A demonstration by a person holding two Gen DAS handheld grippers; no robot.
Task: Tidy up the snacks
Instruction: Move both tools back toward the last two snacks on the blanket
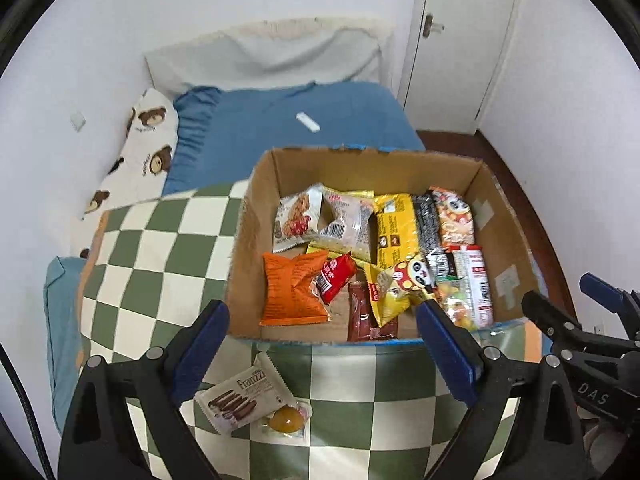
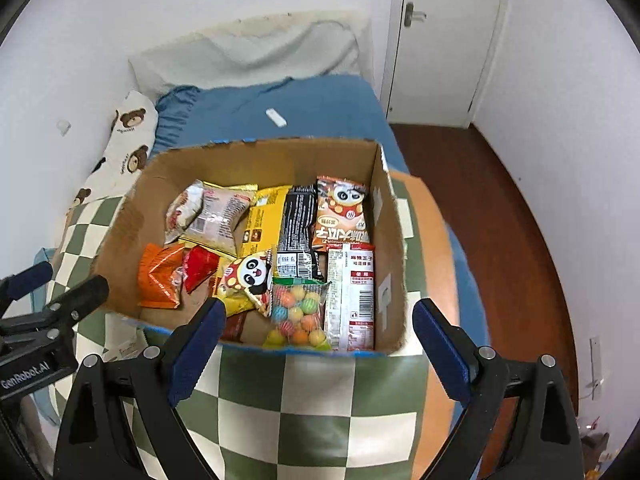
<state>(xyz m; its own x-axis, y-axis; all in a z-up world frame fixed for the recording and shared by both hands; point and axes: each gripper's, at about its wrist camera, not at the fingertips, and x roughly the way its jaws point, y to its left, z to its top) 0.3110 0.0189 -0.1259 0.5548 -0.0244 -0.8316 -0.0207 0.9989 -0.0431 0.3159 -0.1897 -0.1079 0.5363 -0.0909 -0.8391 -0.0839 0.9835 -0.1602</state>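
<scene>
- Hovering over a bed, my left claw (image 1: 324,354) and right claw (image 2: 316,344) both gape wide, gripping nothing.
- Most snacks already fill the cardboard box (image 1: 508,240).
- Outside it, on the checkered blanket (image 1: 160,248), lie a Franzzi biscuit pack (image 1: 244,396) and a jelly cup (image 1: 286,420).
- Next, I judge, my left claw must drop and pinch the biscuit pack.

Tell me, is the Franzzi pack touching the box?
Apart. The left wrist view shows checkered blanket between the Franzzi pack and the box.

Black gripper (image 1: 322,354) frames, blue pads, silver screws.
</scene>
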